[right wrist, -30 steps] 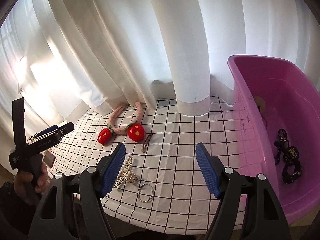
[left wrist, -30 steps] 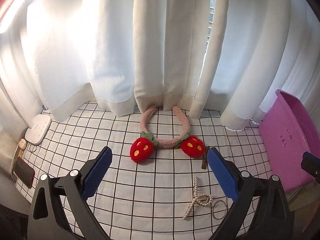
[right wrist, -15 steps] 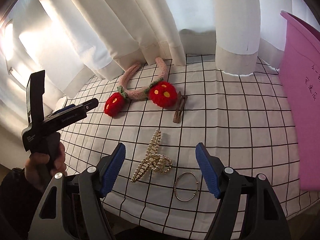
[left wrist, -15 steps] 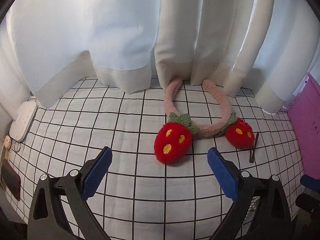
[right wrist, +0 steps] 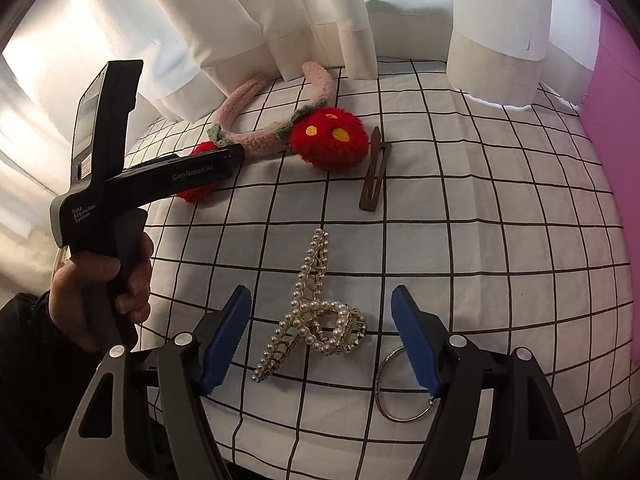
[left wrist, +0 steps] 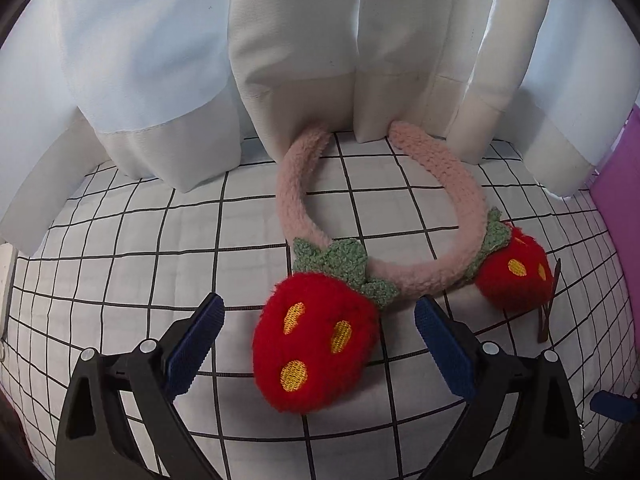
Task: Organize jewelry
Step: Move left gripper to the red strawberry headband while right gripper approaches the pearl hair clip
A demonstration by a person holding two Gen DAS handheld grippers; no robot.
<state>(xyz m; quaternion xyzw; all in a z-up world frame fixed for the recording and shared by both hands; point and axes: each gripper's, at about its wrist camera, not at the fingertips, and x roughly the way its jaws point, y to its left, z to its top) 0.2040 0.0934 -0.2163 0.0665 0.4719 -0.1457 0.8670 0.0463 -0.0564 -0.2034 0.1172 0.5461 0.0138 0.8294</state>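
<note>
A pink fuzzy headband (left wrist: pixel 440 272) with two red plush strawberries lies on the checked cloth; it also shows in the right wrist view (right wrist: pixel 256 136). My left gripper (left wrist: pixel 318 332) is open, its pads either side of the left strawberry (left wrist: pixel 316 344), not touching. In the right wrist view the left gripper's body (right wrist: pixel 168 176) hovers over that strawberry. My right gripper (right wrist: pixel 322 340) is open around a pearl claw clip (right wrist: pixel 312 312). A metal hoop ring (right wrist: pixel 404 388) lies by its right finger. A brown snap clip (right wrist: pixel 374 170) lies beside the right strawberry (right wrist: pixel 330 144).
White curtains (left wrist: pixel 300 60) hang along the back edge and cover the headband's ends. A pink bin (right wrist: pixel 616 128) stands at the right edge of the table. The cloth (right wrist: pixel 480 240) drops off at the front edge.
Both grippers have moved forward and down. The left one closed in on the left strawberry; the right one came down around the pearl claw clip. Both stayed open.
</note>
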